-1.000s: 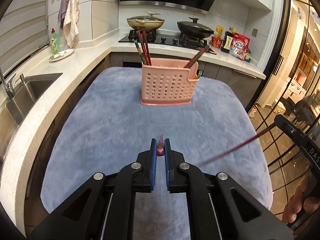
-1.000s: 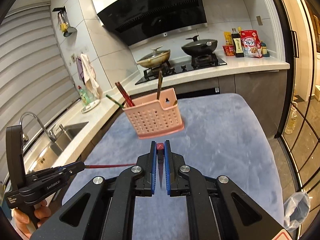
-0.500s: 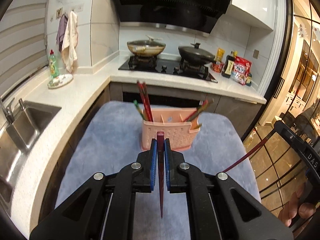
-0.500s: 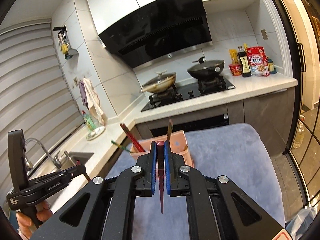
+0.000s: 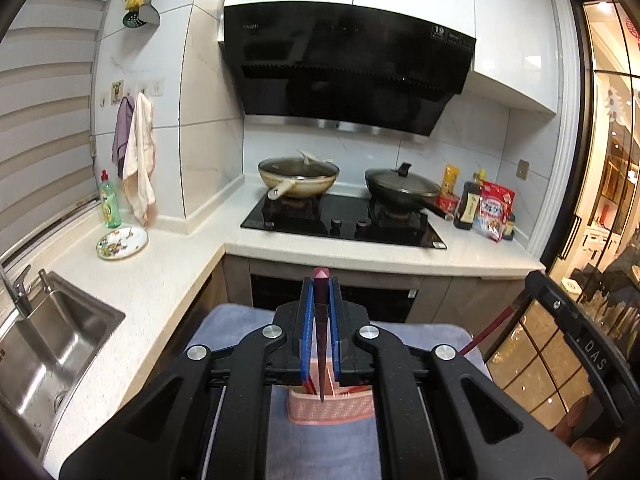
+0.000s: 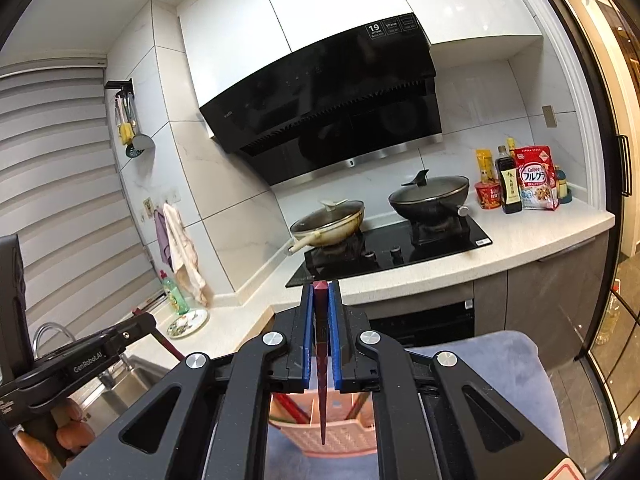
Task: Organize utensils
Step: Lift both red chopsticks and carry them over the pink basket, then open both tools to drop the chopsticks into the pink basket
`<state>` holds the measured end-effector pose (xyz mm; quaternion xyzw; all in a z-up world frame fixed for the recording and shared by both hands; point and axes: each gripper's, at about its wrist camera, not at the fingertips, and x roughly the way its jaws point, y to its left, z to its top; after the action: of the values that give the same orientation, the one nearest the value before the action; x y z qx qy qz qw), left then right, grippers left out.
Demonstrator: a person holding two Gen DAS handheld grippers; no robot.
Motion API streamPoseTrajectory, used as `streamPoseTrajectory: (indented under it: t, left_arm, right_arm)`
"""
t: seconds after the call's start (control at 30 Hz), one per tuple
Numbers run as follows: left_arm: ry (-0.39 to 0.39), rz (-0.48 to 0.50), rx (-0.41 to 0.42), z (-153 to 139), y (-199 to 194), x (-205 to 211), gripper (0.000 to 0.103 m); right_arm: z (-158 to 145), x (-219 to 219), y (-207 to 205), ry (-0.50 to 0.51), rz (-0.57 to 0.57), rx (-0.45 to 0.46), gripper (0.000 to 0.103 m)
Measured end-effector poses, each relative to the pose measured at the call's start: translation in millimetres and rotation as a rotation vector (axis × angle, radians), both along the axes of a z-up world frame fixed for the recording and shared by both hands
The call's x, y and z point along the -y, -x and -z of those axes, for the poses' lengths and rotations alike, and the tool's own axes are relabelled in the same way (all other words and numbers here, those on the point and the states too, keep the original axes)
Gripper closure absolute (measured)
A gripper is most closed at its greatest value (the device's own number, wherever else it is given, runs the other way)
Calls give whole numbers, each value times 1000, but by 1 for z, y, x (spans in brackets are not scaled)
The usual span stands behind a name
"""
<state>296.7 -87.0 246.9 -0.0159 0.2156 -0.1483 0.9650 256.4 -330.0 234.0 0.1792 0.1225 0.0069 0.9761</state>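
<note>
1. My left gripper [image 5: 320, 332] is clamped on a dark red chopstick [image 5: 321, 344], blunt end poking up past the blue pads [image 5: 306, 336], thin tip hanging down toward the pink utensil caddy [image 5: 330, 410]. My right gripper [image 6: 321, 336] is pinched on a second chopstick [image 6: 322, 364] the same way, tip down over the caddy [image 6: 340, 436].

2. First worry: each stick is pinched only near its thick end. That leaves a long free length below, so I judge that any wrist tilt swings the tip wide and it could land on the rim or a divider instead of inside a slot.

3. The caddy sits low in both views, mostly hidden behind the gripper bodies. I cannot tell which compartment either tip is over, so a blind release could drop a stick into the wrong section or outside onto the grey-blue mat [image 6: 500, 376].

4. Chopsticks already standing in the caddy [image 6: 290, 406] lean across the opening. A descending tip could strike them and deflect.

5. In the left view, the right gripper's stick [image 5: 490, 330] shows close by at the side. With both tools converging on the same small caddy, I think they could knock each other.

6. The caddy looks light; pushing a tip against its wall could tip or slide it on the mat.
</note>
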Motion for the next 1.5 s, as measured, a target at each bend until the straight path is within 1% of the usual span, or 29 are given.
streamPoseTrajectory:
  t: [0.13, 0.3, 0.43, 0.6, 0.77, 0.83, 0.93, 1.0, 1.03, 1.1, 1.2, 1.33, 1.43, 1.5]
  left_arm:
    - [-2, -7, 20, -2, -22, 5, 96]
    - [-26, -6, 14, 14, -41, 16, 96]
    - [-36, 1, -9, 32, -53, 23, 96]
    - [-48, 8, -41, 54, -63, 29, 96]
    - [-33, 12, -90, 69, -71, 31, 96]
    - [-27, 13, -104, 73, -73, 31, 96]
    - [-34, 10, -100, 77, -71, 33, 96]
    - [-41, 14, -105, 80, -68, 34, 91]
    - [-46, 13, -106, 80, -67, 34, 90]
    - [-55, 9, -106, 81, -65, 35, 83]
    - [-57, 4, -106, 81, -58, 33, 76]
    - [-62, 3, -105, 79, -48, 31, 75]
    - [-78, -4, -99, 78, -37, 31, 74]
    - [-83, -10, -96, 76, -30, 30, 74]
  right_arm:
    - [0, 0, -28, 1, 1, -5, 96]
    - [15, -1, -55, -9, -6, -37, 96]
    - [35, -3, -72, -21, -23, -77, 96]
    - [59, -9, -86, -10, -42, -123, 96]
    - [75, -15, -95, -9, -64, -156, 96]
    - [79, -18, -97, -3, -78, -168, 96]
    - [83, -23, -98, 8, -92, -180, 94]
    - [84, -24, -96, 15, -89, -178, 91]
    - [84, -24, -94, 15, -92, -180, 91]
    - [82, -24, -92, 15, -92, -180, 91]
    - [78, -24, -85, 22, -93, -174, 91]
    - [73, -25, -73, 34, -97, -172, 89]
    - [71, -26, -65, 40, -103, -173, 80]
    - [71, -29, -55, 52, -104, -172, 78]
